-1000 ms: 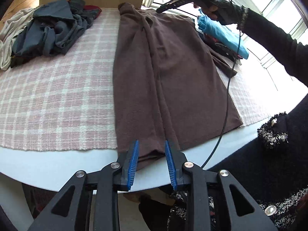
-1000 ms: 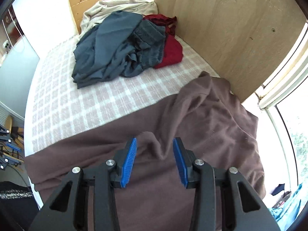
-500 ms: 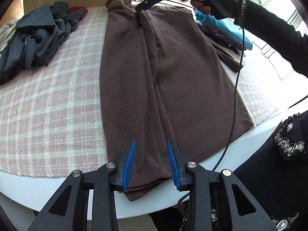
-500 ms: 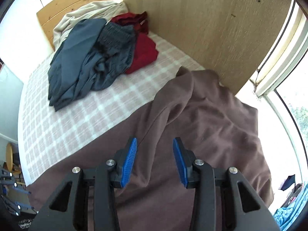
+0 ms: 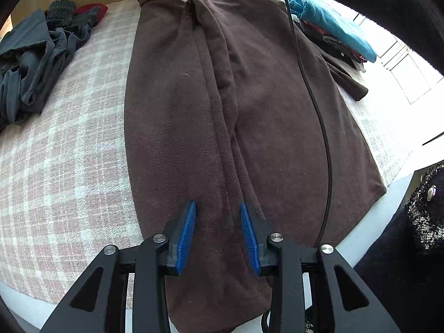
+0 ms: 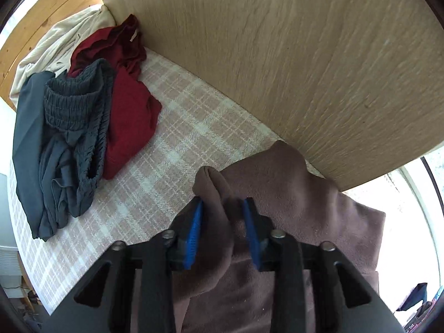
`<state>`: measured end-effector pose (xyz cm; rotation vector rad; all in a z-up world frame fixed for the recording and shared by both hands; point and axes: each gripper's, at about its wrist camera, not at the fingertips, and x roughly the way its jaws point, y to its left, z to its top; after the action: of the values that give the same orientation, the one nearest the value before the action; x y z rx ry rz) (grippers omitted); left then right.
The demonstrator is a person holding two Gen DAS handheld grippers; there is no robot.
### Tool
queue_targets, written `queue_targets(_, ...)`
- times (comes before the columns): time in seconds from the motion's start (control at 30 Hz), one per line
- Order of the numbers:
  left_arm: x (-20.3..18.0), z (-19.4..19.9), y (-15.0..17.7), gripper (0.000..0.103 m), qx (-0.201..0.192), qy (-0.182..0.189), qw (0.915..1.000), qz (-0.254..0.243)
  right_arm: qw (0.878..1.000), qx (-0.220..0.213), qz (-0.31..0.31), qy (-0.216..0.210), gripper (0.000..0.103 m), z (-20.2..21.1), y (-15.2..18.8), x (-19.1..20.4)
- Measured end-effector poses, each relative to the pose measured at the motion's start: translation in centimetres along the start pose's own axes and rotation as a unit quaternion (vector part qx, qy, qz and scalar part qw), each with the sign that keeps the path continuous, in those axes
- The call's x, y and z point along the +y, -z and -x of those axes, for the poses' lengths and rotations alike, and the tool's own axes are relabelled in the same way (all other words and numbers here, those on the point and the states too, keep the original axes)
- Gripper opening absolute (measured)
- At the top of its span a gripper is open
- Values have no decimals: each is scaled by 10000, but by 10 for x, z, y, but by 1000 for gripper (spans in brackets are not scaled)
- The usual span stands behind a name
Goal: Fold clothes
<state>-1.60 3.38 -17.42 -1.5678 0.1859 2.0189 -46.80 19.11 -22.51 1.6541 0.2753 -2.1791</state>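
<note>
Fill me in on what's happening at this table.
A person with a gripper in each hand is folding a brown garment laid lengthwise on the plaid cloth. The right gripper has just been closing on a bunched far corner. The left gripper stands open over the near end. Unfolded clothes wait alongside.

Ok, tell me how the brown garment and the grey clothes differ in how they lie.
The brown garment lies spread long and fairly flat across the checked cloth; the grey clothes lie crumpled in a heap. The right gripper pinches a fold of the brown garment; nothing touches the grey clothes. Both rest on the same checked cloth.
</note>
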Motion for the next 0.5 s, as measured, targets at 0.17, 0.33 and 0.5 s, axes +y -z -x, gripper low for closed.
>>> queue_targets(0.17, 3, 3, 6, 32, -67, 24, 10000, -6, 9907, -1321, -197, -262, 6, 43, 16, -6)
queue_targets(0.33, 3, 3, 8, 33, -124, 48, 9999, -10, 9958, -757, 61, 508, 11, 7, 16, -3)
queue_targets(0.5, 2, 3, 7, 33, -164, 46, 9998, -54, 9888, -1315, -225, 671, 22, 68, 34, -1)
